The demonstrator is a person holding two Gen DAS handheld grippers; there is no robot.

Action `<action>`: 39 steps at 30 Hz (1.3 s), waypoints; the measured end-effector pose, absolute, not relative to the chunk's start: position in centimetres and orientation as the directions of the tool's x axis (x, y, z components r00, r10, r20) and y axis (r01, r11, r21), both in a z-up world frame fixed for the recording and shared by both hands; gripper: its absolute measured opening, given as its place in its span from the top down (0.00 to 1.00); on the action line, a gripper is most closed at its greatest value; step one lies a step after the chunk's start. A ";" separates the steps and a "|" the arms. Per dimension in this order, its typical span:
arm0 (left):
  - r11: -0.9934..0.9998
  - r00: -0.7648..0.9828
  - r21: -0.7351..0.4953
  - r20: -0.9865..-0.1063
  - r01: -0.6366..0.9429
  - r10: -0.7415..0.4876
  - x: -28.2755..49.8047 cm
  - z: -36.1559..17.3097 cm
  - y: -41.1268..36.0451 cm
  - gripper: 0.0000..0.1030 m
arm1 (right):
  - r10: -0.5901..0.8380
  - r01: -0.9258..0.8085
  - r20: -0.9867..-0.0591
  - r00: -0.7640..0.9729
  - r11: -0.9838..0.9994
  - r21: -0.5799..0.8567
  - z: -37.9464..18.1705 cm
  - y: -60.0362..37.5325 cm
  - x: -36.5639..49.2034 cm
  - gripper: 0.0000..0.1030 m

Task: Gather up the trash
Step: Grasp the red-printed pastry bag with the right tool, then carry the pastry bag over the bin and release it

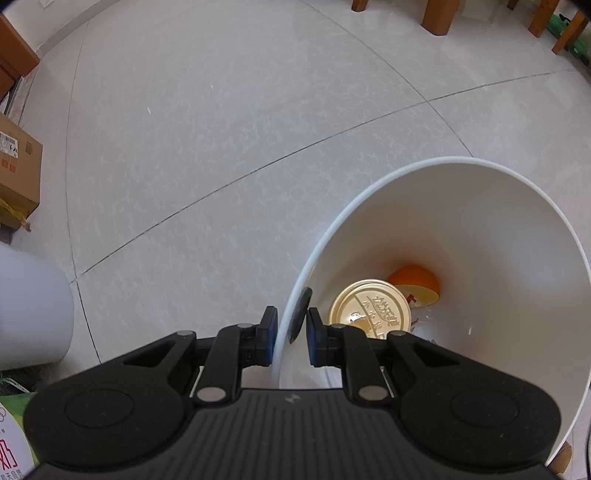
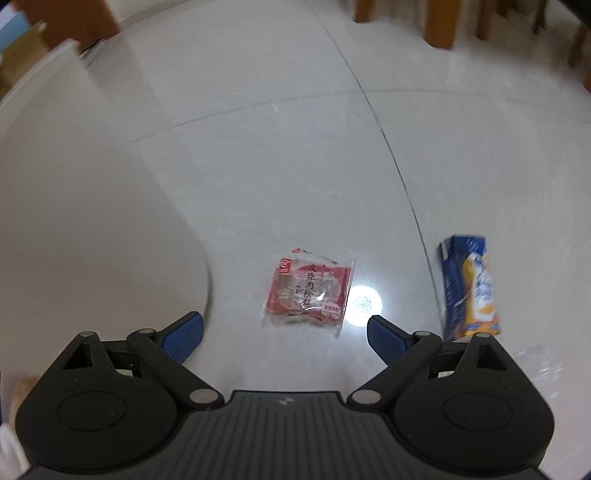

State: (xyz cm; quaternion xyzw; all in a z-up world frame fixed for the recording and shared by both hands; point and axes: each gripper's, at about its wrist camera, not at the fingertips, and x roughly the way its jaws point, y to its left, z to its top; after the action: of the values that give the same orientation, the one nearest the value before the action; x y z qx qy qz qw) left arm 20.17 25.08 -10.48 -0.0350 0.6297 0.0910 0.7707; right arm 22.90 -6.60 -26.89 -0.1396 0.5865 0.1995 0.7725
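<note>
My left gripper (image 1: 291,328) is shut on the near rim of a white trash bin (image 1: 480,229), one finger outside the wall and one inside. Down in the bin lie a gold round can lid (image 1: 369,310) and an orange peel (image 1: 415,282). In the right wrist view my right gripper (image 2: 285,328) stands open above the floor. A red snack wrapper (image 2: 308,291) lies flat just ahead, between the two fingers. A blue and orange drink carton (image 2: 469,288) lies on the floor to the right of the right finger (image 2: 386,336).
Pale tiled floor (image 1: 221,147) spreads ahead. Cardboard boxes (image 1: 18,170) sit at the left, wooden furniture legs (image 1: 437,16) at the far right. The bin's white outer wall (image 2: 92,221) fills the left of the right wrist view. A bright light glare (image 2: 364,304) lies beside the wrapper.
</note>
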 end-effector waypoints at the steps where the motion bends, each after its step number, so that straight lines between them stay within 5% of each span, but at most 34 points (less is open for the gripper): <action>1: 0.981 0.190 0.062 -0.977 -0.184 0.098 20.2 -10.5 25.1 0.86 | 0.137 -0.467 -0.961 0.239 0.884 0.009 -28.0 -6.5 22.9 0.05; 10: 0.981 0.191 0.063 -0.977 -0.182 0.098 20.1 -10.5 24.9 0.85 | 0.081 -0.416 -0.958 0.274 0.908 -0.042 -34.3 -5.9 23.5 0.05; 27: 0.982 0.193 0.065 -0.976 -0.177 0.100 20.1 -10.4 25.0 0.85 | 0.005 -0.371 -0.954 0.299 0.922 -0.111 -37.6 -5.0 25.6 0.05; 32: 0.982 0.193 0.064 -0.976 -0.178 0.098 20.1 -10.3 25.0 0.85 | -0.023 -0.374 -0.953 0.301 0.917 -0.140 -37.3 -4.5 25.6 0.23; 39: 0.982 0.190 0.062 -0.977 -0.176 0.096 20.3 -10.3 25.1 0.85 | -0.033 -0.377 -0.962 0.272 0.916 -0.138 -35.6 -4.6 26.1 0.28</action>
State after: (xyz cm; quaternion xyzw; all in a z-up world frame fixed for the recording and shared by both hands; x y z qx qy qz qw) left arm 20.26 25.12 -10.28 -0.0319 0.6302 0.0884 0.7707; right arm 26.12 -4.63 -35.62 -0.1731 0.5931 0.1105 0.7785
